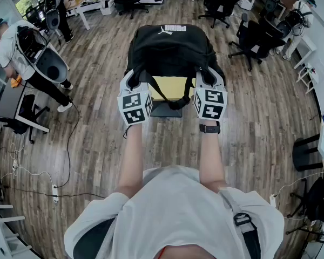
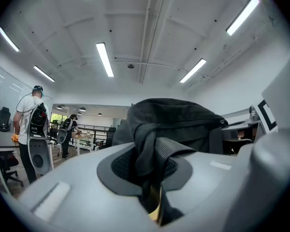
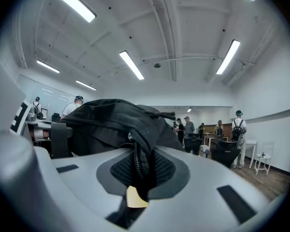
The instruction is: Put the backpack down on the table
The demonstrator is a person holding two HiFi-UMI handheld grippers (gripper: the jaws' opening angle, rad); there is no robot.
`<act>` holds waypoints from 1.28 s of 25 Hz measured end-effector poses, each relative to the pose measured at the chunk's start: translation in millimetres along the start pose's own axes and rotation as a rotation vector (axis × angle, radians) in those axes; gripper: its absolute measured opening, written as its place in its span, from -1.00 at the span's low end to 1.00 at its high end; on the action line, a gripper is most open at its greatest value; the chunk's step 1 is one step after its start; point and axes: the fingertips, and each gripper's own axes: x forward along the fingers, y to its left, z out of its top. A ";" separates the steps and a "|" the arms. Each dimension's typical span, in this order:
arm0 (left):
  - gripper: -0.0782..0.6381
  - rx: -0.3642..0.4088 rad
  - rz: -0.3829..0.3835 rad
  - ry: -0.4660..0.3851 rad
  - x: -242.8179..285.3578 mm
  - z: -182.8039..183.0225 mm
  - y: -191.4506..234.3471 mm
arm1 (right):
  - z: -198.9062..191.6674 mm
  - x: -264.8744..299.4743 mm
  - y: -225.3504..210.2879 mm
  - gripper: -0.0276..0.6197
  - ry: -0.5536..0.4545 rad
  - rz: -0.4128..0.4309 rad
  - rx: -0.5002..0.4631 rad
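L gripper [image 1: 133, 80]: smooth grey plastic, jaws pinched on L strap [image 2: 159, 151], ribbed black webbing.
R gripper [image 1: 209, 79]: same build, jaws nipped on R strap [image 3: 139, 159], black, corded edge.
Backpack [image 1: 170, 50]: black woven fabric, slumped, rounded, white logo; hangs over small flat tan table [image 1: 171, 88], contact unclear.
Floor [image 1: 97, 139]: wood planks.

left gripper [image 1: 132, 79], right gripper [image 1: 209, 75] level, fingers [image 2: 82, 187] clamped, arms [image 1: 130, 161] outstretched.
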 end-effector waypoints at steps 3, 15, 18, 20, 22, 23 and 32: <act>-0.64 -0.006 -0.010 -0.002 -2.6 -4.6 2.9 | -5.3 -1.5 4.7 -0.78 0.002 -0.007 0.000; -0.64 -0.043 -0.009 -0.008 -28.3 -2.1 54.2 | 9.4 0.2 61.7 -0.77 0.007 0.002 -0.029; -0.64 -0.058 -0.005 -0.013 -40.9 -3.1 68.0 | 13.1 -5.3 80.5 -0.77 0.003 0.007 -0.037; -0.63 -0.066 -0.001 -0.016 -47.6 -2.4 75.9 | 14.9 -8.6 91.3 -0.77 0.005 0.010 -0.040; -0.64 -0.071 0.002 -0.017 -51.1 -2.9 81.3 | 14.7 -10.5 98.9 -0.77 0.010 0.013 -0.042; -0.64 -0.074 0.003 -0.014 -52.2 -5.1 82.5 | 12.6 -11.5 101.3 -0.77 0.015 0.014 -0.043; -0.64 -0.072 -0.005 0.026 -31.6 -35.2 86.9 | -20.5 11.4 99.6 -0.77 0.049 0.008 -0.009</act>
